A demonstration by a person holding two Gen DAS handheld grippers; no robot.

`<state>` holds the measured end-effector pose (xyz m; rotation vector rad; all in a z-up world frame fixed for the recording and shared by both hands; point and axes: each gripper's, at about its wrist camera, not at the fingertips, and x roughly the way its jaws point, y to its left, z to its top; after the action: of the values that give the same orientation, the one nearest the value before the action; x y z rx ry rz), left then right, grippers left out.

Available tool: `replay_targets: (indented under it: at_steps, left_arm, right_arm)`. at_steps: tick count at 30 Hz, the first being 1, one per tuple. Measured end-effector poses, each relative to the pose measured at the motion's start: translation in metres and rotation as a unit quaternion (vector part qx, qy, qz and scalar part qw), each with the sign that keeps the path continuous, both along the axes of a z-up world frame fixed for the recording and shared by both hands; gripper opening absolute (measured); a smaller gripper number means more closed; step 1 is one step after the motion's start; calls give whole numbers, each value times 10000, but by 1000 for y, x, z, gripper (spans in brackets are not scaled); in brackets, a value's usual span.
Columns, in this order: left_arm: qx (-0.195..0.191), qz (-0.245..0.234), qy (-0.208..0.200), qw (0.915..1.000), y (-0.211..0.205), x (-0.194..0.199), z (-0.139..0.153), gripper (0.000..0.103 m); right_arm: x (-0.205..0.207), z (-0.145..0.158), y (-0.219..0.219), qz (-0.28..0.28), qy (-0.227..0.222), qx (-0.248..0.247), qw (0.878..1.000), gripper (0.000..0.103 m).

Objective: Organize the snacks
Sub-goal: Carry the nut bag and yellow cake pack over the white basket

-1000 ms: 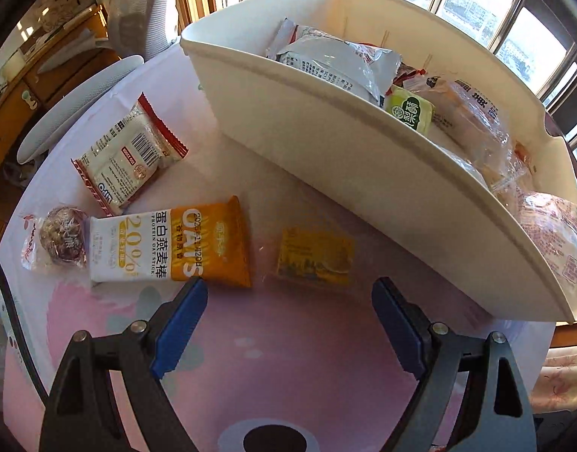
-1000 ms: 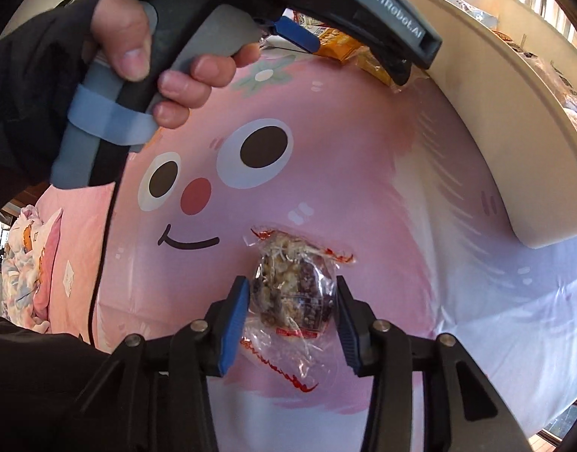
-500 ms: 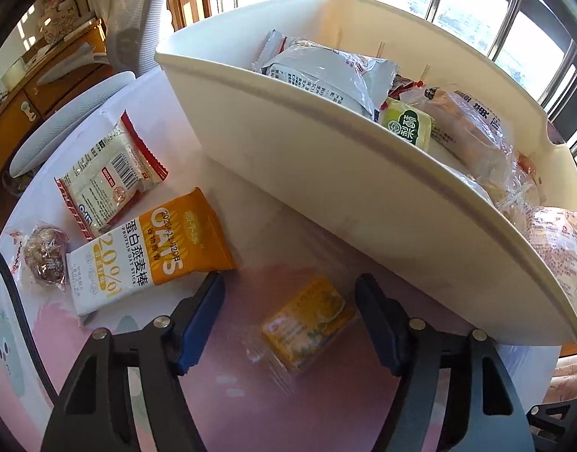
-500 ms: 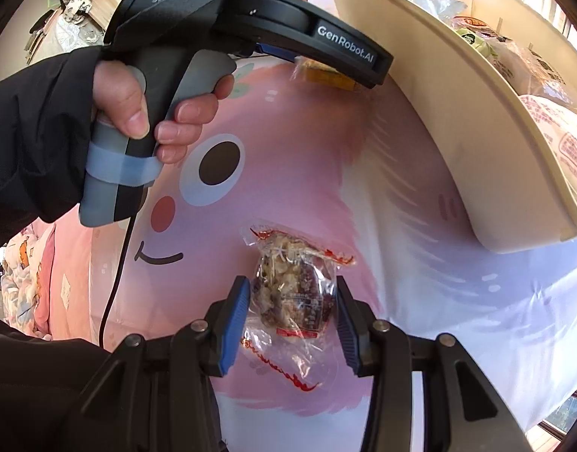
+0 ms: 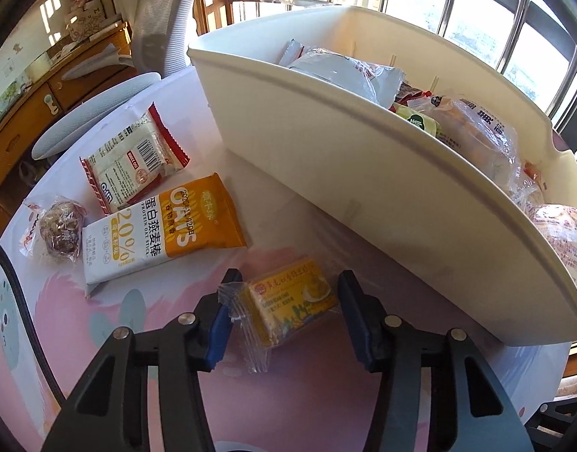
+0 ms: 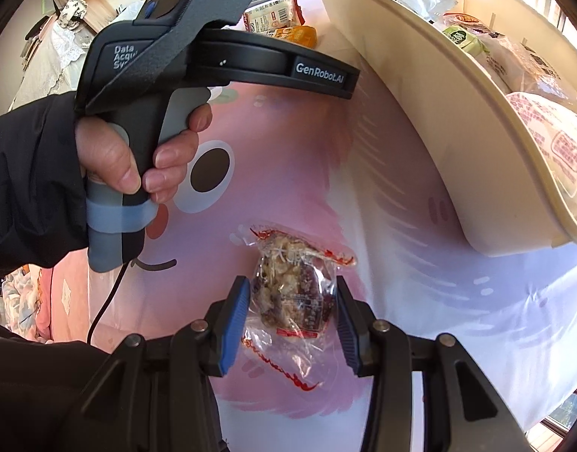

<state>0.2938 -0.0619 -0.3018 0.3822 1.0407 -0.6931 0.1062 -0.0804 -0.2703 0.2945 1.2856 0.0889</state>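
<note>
My left gripper [image 5: 286, 312] fingers, wider earlier, are closing around the yellow cake packet [image 5: 294, 307]. My right gripper [image 6: 290, 320] stays clamped on the nut ball [image 6: 288, 293], over the pink-clothed bench [image 6: 288, 173] by barred windows [image 5: 476, 11].

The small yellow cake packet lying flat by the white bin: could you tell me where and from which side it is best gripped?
Grip the firm yellow block of the yellow cake packet across its shorter width, coming down steeply from above, since it lies flat on the tablecloth. Avoid the loose clear wrapper tail. The left hand-held gripper already straddles it that way, jaws closing, clear of the white bin.
</note>
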Motion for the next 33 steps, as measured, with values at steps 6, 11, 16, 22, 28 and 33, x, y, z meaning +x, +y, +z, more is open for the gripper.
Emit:
replay_targets:
  at_steps: [6,11,16,22,28,33]
  left_arm:
    - [-2,106,66,9999,9,-2,3,47]
    - [37,182,152,9997,16,-6,4,47]
    - [54,303,213,9993,31,-17,11,46]
    - [-2,432,238,9988,60,-39,33,45]
    - [-88,551,253,9981,92,-65,58,45]
    - [-108,547,264,9981,120,-87,81,45]
  right_arm:
    - [-2,0,3,-29,22,-53,10000,44]
    - [-3,1,4,-61,85,-102,9999,44]
    - [-3,6,7,-132,107,-105,9998,44]
    - [-11,18,14,-332,8,-22,9994,44]
    - [-26,37,23,-571,-203,-32,9982,43]
    - [-39,55,34,-811,-415,-170,9957,40]
